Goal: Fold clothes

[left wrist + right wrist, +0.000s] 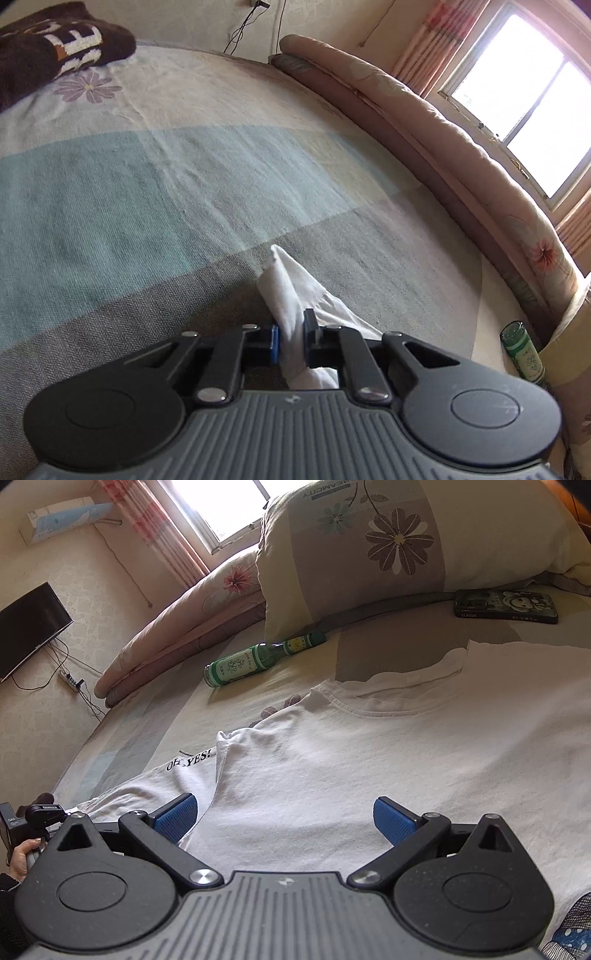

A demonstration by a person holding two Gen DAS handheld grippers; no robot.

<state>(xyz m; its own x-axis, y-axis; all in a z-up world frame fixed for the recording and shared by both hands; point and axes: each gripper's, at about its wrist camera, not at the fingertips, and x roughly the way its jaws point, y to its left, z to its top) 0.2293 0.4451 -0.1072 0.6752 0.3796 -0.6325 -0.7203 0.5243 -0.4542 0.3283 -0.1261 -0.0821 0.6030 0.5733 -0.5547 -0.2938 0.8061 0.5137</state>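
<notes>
A white T-shirt lies spread on the bed, neckline toward the pillow, with "OH, YES!" printed on its sleeve. My left gripper is shut on a bunched fold of the white T-shirt, which sticks up past the pads. My right gripper hovers open just over the shirt's chest, blue pads wide apart with nothing pinched between them. At the lower left of the right wrist view, a hand holds the other gripper's handle at the sleeve end.
A green bottle lies near the shirt's shoulder, also seen upright-looking as the bottle. A phone rests by the flowered pillow. A rolled quilt lines the bed's window side. A brown folded garment sits at the far corner.
</notes>
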